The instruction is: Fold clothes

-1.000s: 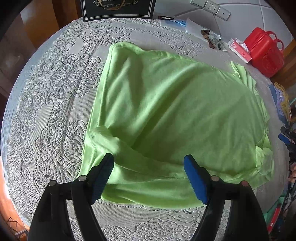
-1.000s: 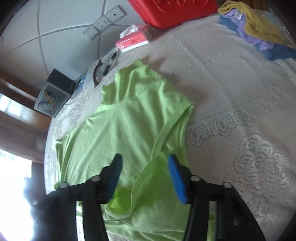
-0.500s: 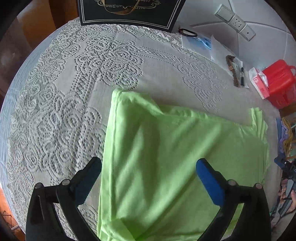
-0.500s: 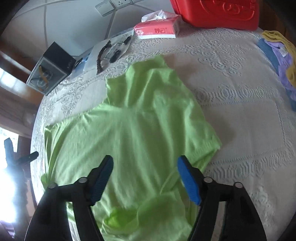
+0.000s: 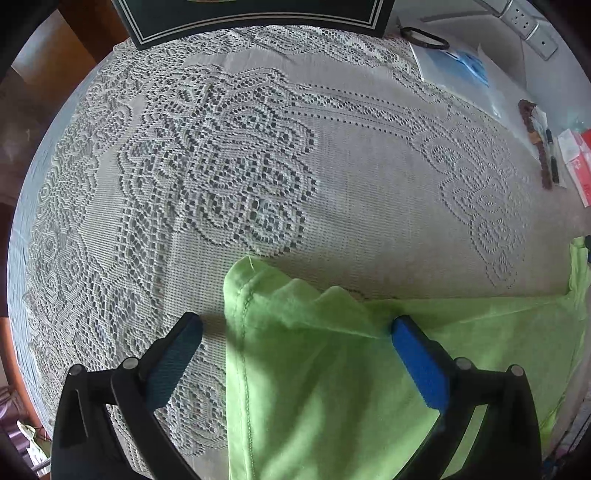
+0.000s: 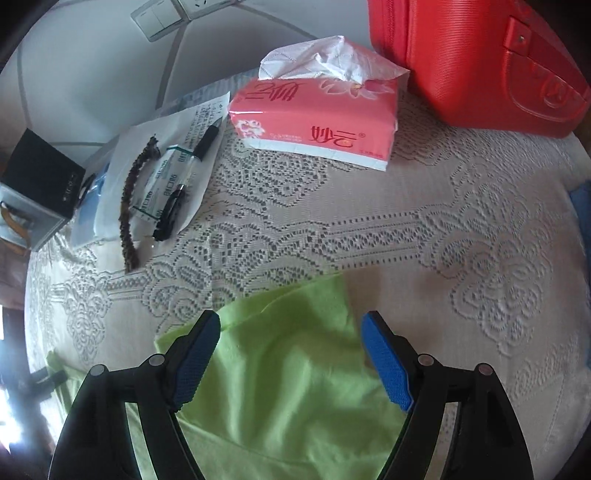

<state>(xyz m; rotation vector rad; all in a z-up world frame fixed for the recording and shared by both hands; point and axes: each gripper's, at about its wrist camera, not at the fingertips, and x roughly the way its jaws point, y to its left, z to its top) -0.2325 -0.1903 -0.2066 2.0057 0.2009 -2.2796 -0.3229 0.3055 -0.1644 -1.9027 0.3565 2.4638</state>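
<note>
A lime green shirt (image 5: 332, 387) lies flat on the white lace tablecloth (image 5: 229, 177). In the left wrist view its far left corner with a stitched hem sits between my fingers. My left gripper (image 5: 295, 332) is open and empty, low over that corner. In the right wrist view the shirt (image 6: 280, 387) shows its far right corner, a folded flap. My right gripper (image 6: 291, 332) is open and empty, straddling that corner.
A pink tissue pack (image 6: 314, 118) and a red case (image 6: 480, 62) stand at the back right. Papers with a pen and a brown beaded strap (image 6: 159, 177) lie beside a black box (image 6: 37, 184). A dark framed board (image 5: 255, 14) leans at the table's far edge.
Both grippers have moved forward over the shirt, from its near edge to its far corners, and dropped lower. Both stayed open. The shirt has not visibly moved.
</note>
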